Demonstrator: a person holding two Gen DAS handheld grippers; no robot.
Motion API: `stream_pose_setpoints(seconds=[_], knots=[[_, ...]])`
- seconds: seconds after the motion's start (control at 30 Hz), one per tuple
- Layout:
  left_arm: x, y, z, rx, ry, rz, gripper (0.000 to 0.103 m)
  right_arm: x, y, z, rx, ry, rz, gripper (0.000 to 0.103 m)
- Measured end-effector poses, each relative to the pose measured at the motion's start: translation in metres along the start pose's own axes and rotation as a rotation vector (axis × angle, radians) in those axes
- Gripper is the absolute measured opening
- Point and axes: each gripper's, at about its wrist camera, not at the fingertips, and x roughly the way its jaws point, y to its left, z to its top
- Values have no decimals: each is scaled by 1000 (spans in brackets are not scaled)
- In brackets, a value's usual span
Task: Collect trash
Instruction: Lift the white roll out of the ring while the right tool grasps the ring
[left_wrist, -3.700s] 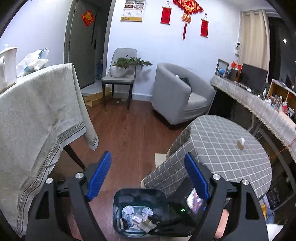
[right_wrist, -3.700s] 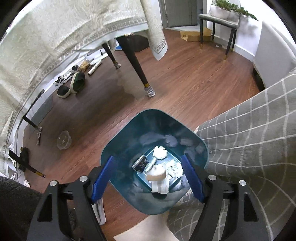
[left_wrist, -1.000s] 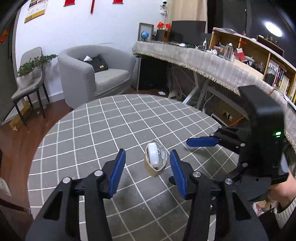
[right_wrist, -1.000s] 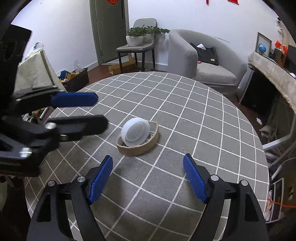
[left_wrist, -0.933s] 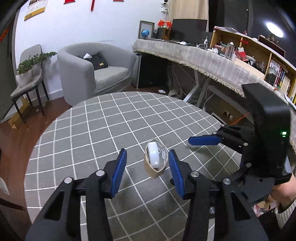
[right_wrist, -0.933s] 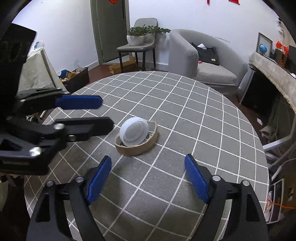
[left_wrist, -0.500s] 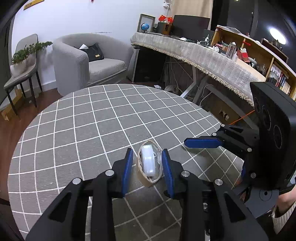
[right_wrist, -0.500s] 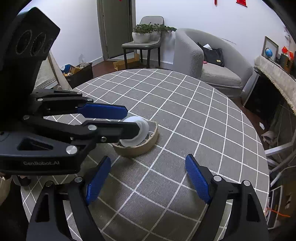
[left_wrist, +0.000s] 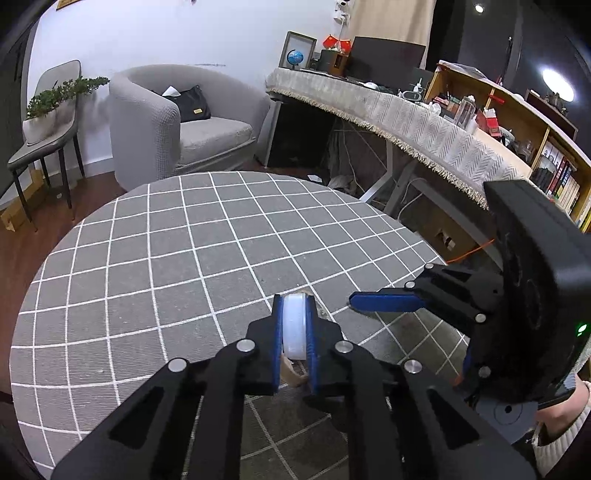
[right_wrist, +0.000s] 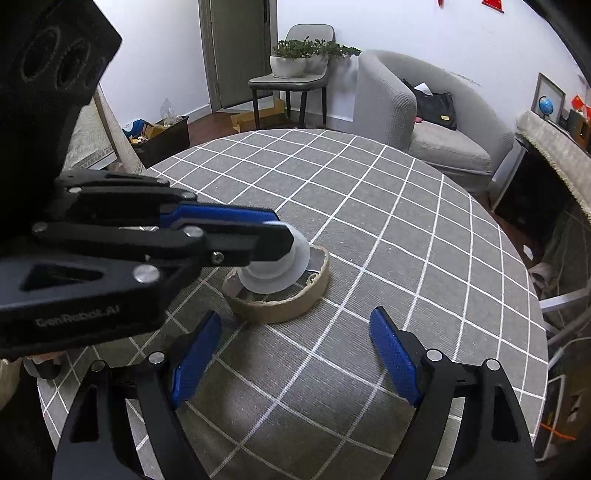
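Observation:
A white plastic spool (left_wrist: 294, 332) stands inside a brown cardboard ring (right_wrist: 280, 308) on the round grey checked table (left_wrist: 184, 240). My left gripper (left_wrist: 294, 343) is shut on the white spool, its blue pads pressing both sides; in the right wrist view it comes in from the left (right_wrist: 275, 230) over the spool (right_wrist: 273, 273). My right gripper (right_wrist: 295, 354) is open and empty, just in front of the ring, above the cloth. In the left wrist view one of its blue fingers (left_wrist: 388, 301) shows to the right of the spool.
A grey armchair (left_wrist: 184, 122) with a black bag stands behind the table. A chair with a potted plant (right_wrist: 295, 70) is at the wall. A long desk with a fringed cloth (left_wrist: 424, 125) and shelves runs along the right. Boxes sit on the floor at the left (right_wrist: 159, 136).
My left gripper has closed its fingers from either side onto the white spool and moved nearer. My right gripper has stayed open and shifted a little closer to the ring.

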Motion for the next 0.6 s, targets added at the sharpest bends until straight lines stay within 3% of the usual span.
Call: stream_pose_setpoints(seconds=[0.53, 0.6], knots=[[-33, 13, 3, -10, -47, 15, 12, 13, 11, 13, 4, 4, 1, 83], [-38, 17, 2, -15, -52, 21, 12, 14, 12, 14, 5, -1, 2, 77]])
